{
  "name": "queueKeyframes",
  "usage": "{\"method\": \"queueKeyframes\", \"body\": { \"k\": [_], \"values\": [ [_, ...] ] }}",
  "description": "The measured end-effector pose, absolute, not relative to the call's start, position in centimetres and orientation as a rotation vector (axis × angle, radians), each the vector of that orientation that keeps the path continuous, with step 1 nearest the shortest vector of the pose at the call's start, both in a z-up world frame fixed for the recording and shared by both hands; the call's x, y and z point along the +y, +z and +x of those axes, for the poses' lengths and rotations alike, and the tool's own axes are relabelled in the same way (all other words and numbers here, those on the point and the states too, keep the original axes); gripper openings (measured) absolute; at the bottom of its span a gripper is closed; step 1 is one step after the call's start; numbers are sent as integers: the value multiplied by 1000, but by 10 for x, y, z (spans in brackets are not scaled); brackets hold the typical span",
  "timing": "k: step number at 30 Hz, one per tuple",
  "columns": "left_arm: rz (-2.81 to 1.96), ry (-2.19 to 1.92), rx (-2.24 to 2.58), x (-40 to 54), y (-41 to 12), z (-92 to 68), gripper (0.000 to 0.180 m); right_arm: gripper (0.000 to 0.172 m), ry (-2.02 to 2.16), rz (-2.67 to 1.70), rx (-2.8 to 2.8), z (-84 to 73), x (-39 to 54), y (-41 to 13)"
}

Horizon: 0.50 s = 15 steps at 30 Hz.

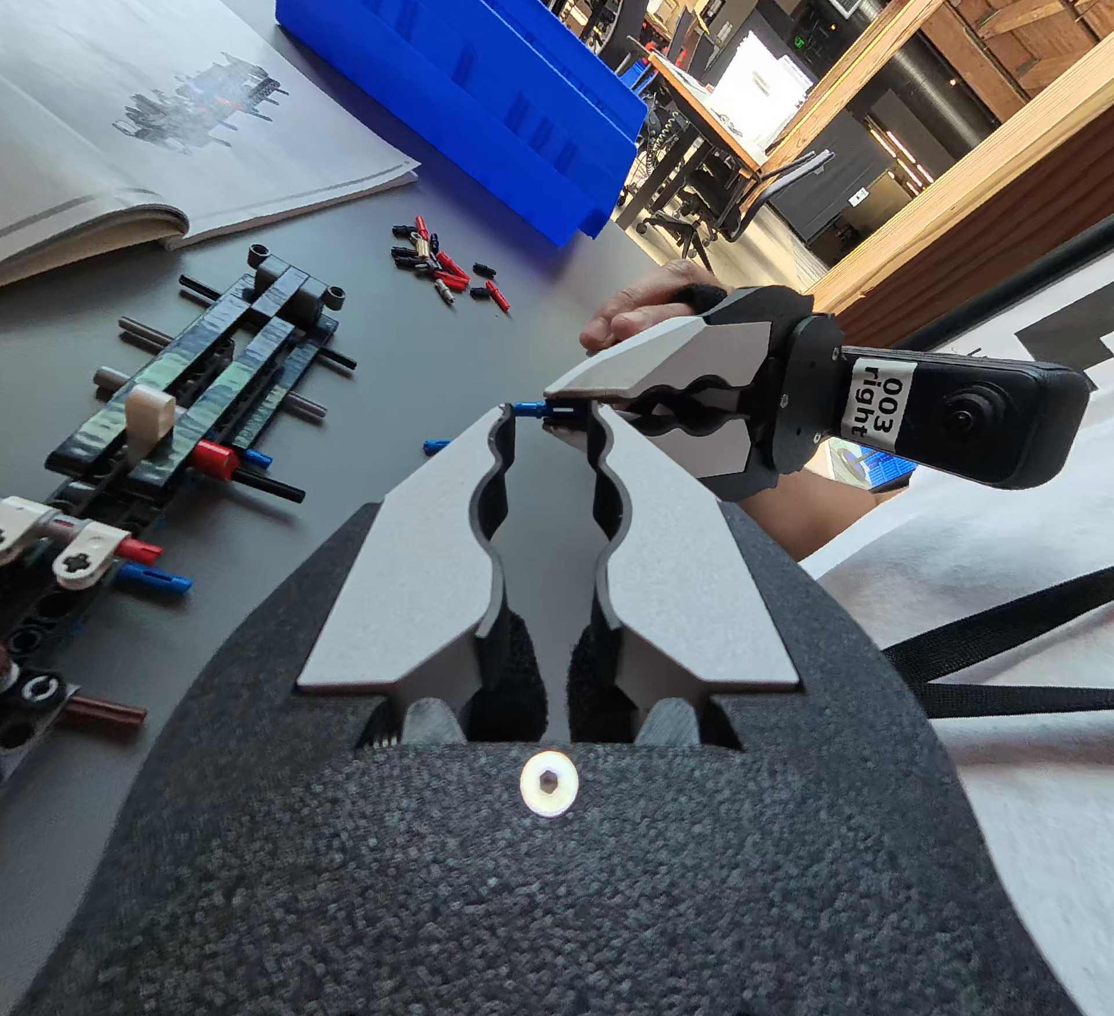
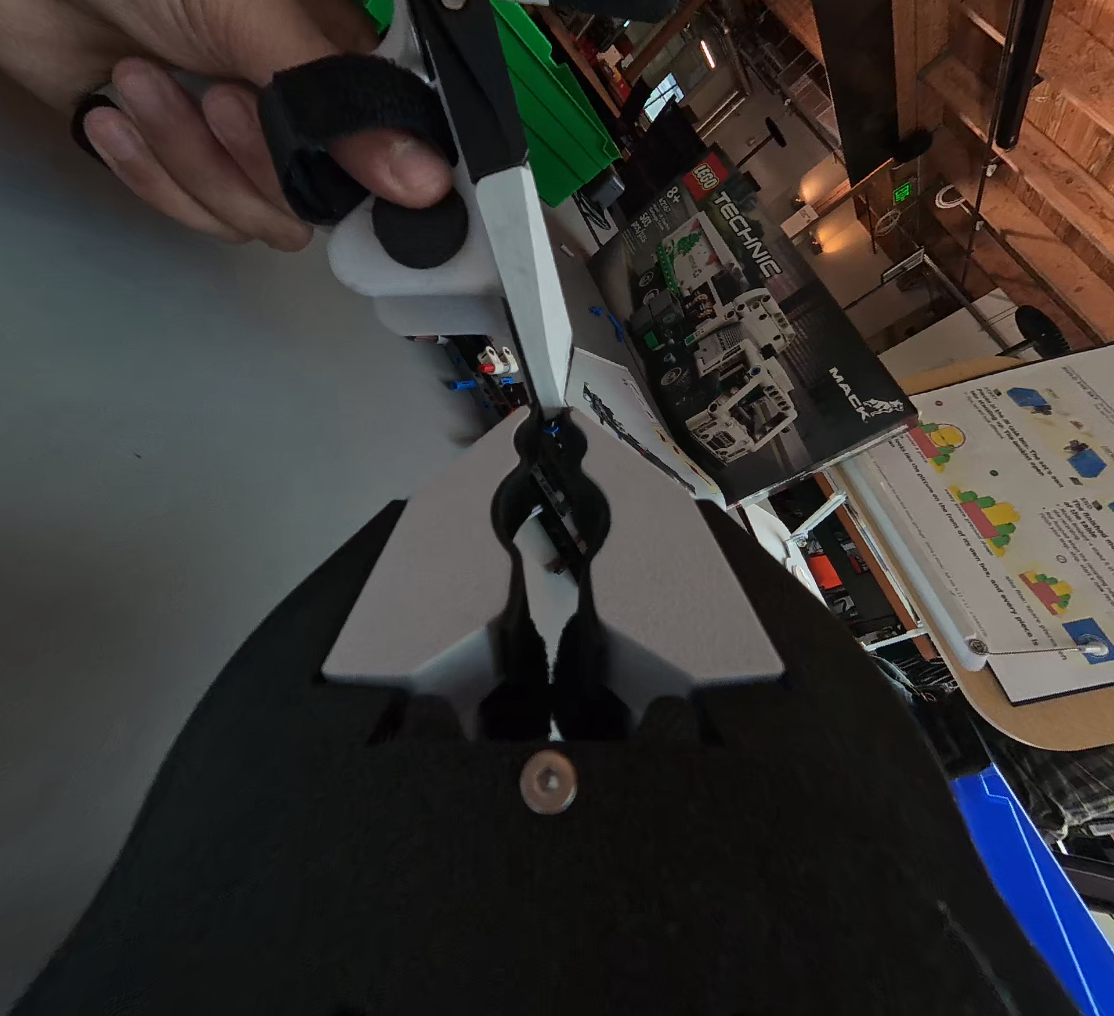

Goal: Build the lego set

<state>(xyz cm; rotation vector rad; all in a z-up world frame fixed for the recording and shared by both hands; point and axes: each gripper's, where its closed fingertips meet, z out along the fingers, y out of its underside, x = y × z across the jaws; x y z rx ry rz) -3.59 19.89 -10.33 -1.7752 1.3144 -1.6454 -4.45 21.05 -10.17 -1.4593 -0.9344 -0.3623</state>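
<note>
A small blue pin (image 1: 533, 408) hangs above the dark table (image 1: 422, 372), spanning the gap between my left gripper's (image 1: 550, 411) two fingertips, with its ends against both pads. My right gripper (image 1: 553, 411) comes in from the right and is shut across the pin's right half. In the right wrist view my right gripper (image 2: 550, 427) is closed on the blue pin (image 2: 548, 431). The left gripper (image 2: 545, 378) shows edge-on just beyond it, held by a hand (image 2: 211, 131).
A black beam assembly (image 1: 199, 384) with red and blue pins lies at the left. Behind it are an open booklet (image 1: 151, 113), a blue bin (image 1: 458, 52) and a scatter of small red and black pins (image 1: 446, 269). A loose blue pin (image 1: 435, 446) lies nearby. A set box (image 2: 753, 336) stands further off.
</note>
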Motion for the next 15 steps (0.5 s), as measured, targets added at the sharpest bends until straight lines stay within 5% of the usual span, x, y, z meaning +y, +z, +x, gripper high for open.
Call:
{"method": "queueKeyframes", "body": {
  "k": [15],
  "values": [
    [-1702, -1236, 1518, 251, -103, -87, 27, 4, -801, -1149, -1429, -71, 235, -106]
  ]
}}
